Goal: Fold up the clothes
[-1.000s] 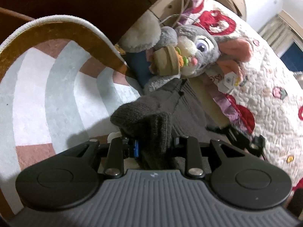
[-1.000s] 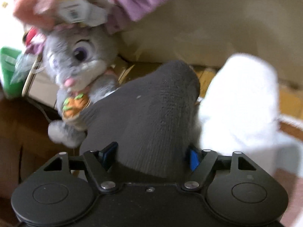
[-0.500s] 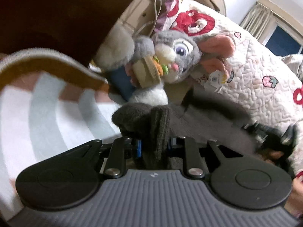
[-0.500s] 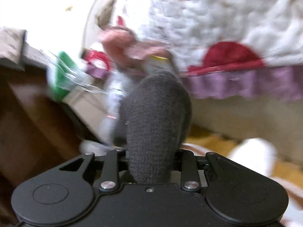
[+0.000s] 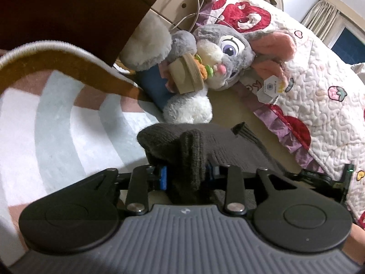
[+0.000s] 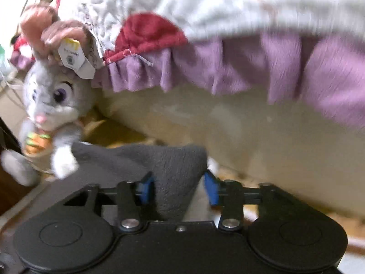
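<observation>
A dark grey knit garment (image 5: 228,146) lies low over the rug, stretched between both grippers. My left gripper (image 5: 187,174) is shut on a bunched fold of it, the blue pads pressing the knit from both sides. At the right edge of the left wrist view the black frame of the right gripper (image 5: 319,179) sits at the garment's other end. In the right wrist view the garment (image 6: 173,166) lies between the blue pads of my right gripper (image 6: 179,191). These jaws stand apart, with a pale gap between the cloth and the right pad (image 6: 211,191).
A grey plush rabbit (image 5: 219,52) leans against the bed, just beyond the garment. The quilted bedspread (image 5: 319,86) with a purple frill (image 6: 251,68) hangs at the right. A striped rug (image 5: 57,125) covers the floor at left, and dark wooden furniture (image 5: 79,9) stands behind.
The right gripper has swung down from the quilt to the bed's side, and its jaws have parted from the garment. The left gripper stays shut and has moved nearer the plush rabbit.
</observation>
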`<state>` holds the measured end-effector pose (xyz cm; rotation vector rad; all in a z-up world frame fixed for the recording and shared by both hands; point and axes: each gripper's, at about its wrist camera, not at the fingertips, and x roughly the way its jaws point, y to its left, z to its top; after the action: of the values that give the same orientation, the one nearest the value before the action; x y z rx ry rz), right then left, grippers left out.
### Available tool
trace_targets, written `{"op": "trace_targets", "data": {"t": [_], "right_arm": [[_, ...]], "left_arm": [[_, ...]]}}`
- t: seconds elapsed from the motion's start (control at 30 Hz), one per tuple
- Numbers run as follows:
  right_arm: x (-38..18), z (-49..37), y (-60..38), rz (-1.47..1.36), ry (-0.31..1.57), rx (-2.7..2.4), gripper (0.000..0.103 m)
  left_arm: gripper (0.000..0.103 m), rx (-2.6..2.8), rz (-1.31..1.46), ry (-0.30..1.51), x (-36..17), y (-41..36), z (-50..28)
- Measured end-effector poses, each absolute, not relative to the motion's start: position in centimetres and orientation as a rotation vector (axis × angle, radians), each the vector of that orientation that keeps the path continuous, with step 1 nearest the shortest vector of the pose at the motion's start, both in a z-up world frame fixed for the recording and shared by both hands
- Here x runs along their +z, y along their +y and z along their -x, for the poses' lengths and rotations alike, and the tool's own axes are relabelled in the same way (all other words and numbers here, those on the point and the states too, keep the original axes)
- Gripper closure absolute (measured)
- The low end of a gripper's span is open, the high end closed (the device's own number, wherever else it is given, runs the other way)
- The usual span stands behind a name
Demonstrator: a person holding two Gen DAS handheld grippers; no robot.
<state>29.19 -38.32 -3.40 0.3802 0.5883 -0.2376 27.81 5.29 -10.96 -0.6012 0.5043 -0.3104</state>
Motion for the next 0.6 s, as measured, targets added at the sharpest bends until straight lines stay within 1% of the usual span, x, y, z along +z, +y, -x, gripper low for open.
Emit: {"op": "trace_targets", "data": {"t": [0.07, 0.23, 0.43, 0.47, 0.53, 0.6], "right_arm": [[-2.6, -28.5, -37.3, -0.291, 0.556, -0.273, 0.042], [-1.2, -26.3, -35.2, -0.297, 0.482, -0.166, 0.042], [-1.3, -27.2, -31.8, -0.207, 0.569, 0.036, 0.042], [-1.3, -27.3, -31.2, -0.191, 0.585, 0.070, 0.040], [-1.3, -27.7, -30.1, -0.158, 0.616, 0.139, 0.033], [-1.6, -28.4, -28.9, -0.108, 0.644, 0.179, 0.033]], "left_arm": [[0.069, -0.298, 0.576, 0.493, -10.2, 5.3, -27.6], [0.068, -0.259, 0.521, 0.503, -9.8, 4.8, -27.4], [0.070, -0.189, 0.456, 0.503, -10.0, 4.2, -27.3], [0.070, -0.181, 0.442, 0.507, -10.1, 4.0, -27.3], [0.071, -0.166, 0.422, 0.519, -10.1, 3.8, -27.3], [0.071, -0.159, 0.410, 0.529, -10.0, 3.7, -27.3]]}}
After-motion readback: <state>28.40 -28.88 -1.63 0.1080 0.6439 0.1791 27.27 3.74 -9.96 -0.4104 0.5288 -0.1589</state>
